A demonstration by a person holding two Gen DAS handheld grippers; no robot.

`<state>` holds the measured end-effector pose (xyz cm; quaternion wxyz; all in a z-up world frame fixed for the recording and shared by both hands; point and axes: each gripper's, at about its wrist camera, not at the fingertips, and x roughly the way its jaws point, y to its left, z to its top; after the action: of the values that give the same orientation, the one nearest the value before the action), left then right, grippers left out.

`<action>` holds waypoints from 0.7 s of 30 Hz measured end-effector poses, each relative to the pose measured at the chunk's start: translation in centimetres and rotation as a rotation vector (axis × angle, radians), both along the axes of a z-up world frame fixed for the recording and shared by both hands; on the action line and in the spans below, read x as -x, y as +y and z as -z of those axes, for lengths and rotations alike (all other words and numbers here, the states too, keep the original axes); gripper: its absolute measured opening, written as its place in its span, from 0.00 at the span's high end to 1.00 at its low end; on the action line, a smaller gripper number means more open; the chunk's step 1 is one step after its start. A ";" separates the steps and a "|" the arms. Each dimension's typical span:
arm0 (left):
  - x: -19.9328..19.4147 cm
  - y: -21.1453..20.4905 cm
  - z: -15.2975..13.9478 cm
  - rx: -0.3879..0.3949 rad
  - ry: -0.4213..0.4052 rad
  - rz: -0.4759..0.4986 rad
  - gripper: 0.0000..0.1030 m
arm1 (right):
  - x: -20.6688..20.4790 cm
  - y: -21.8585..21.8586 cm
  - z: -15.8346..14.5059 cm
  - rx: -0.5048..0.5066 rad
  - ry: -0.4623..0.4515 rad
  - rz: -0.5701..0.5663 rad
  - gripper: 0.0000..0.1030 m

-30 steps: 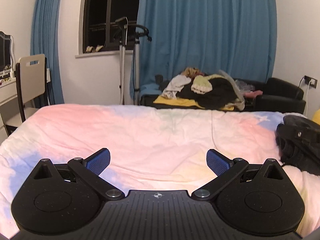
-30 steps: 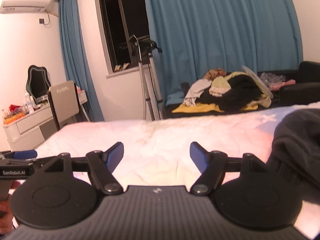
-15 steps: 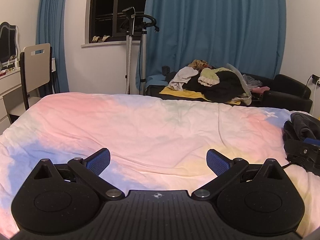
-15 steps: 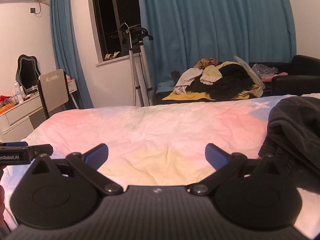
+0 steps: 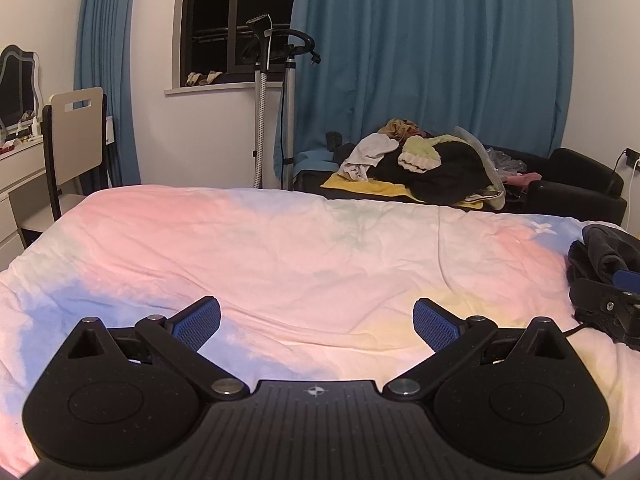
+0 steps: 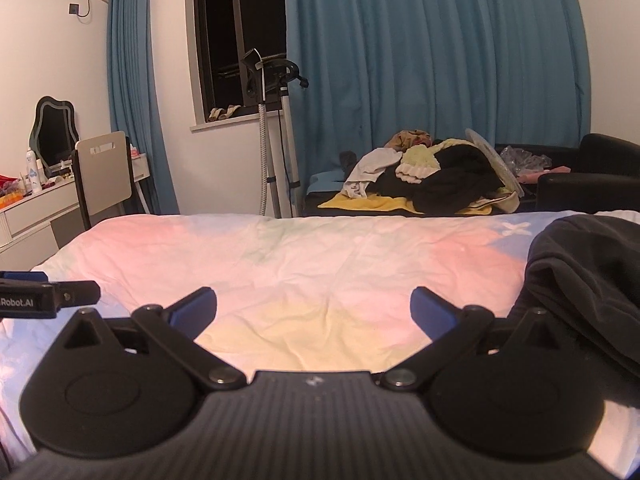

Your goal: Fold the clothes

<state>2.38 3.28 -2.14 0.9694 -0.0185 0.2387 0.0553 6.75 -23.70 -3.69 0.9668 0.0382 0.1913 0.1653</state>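
A crumpled black garment lies on the right side of the bed, just right of my right gripper, which is open and holds nothing. The same garment shows at the far right edge of the left wrist view. My left gripper hovers open over the pastel duvet, well to the left of the garment. The right gripper's body appears in front of the garment in the left wrist view. The left gripper's finger pokes in at the left edge of the right wrist view.
Beyond the bed, a black sofa carries a heap of mixed clothes. A garment steamer stand rises by the window. A chair and white dresser stand at the left. Blue curtains cover the far wall.
Both cameras have risen and pulled back slightly, so more of the bed shows. The right gripper's fingers have spread wider than a second ago. The left gripper stays open.
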 end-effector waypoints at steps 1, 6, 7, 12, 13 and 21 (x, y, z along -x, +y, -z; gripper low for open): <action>0.0 0.0 0.0 -0.001 0.001 0.000 0.00 | 0.0 0.0 0.0 0.000 0.001 0.001 0.00; 0.0 -0.4 0.3 -0.014 0.009 -0.006 0.00 | -0.2 -0.3 0.1 -0.022 0.016 -0.001 0.00; 0.0 -0.4 0.3 -0.014 0.009 -0.005 0.00 | -0.2 -0.3 0.2 -0.024 0.019 0.000 0.00; -0.1 -0.4 0.4 -0.015 0.014 -0.006 0.00 | -0.2 -0.2 0.3 -0.023 0.026 0.004 0.00; 0.0 -0.5 0.5 -0.017 0.016 -0.005 0.00 | -0.2 -0.2 0.3 -0.022 0.027 0.005 0.00; 0.0 -0.5 0.6 -0.015 0.014 -0.012 0.00 | -0.3 -0.2 0.4 -0.022 0.034 0.004 0.00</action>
<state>2.37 2.79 -2.75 0.9675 -0.0123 0.2447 0.0628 7.01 -23.89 -4.09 0.9632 0.0519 0.2060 0.1649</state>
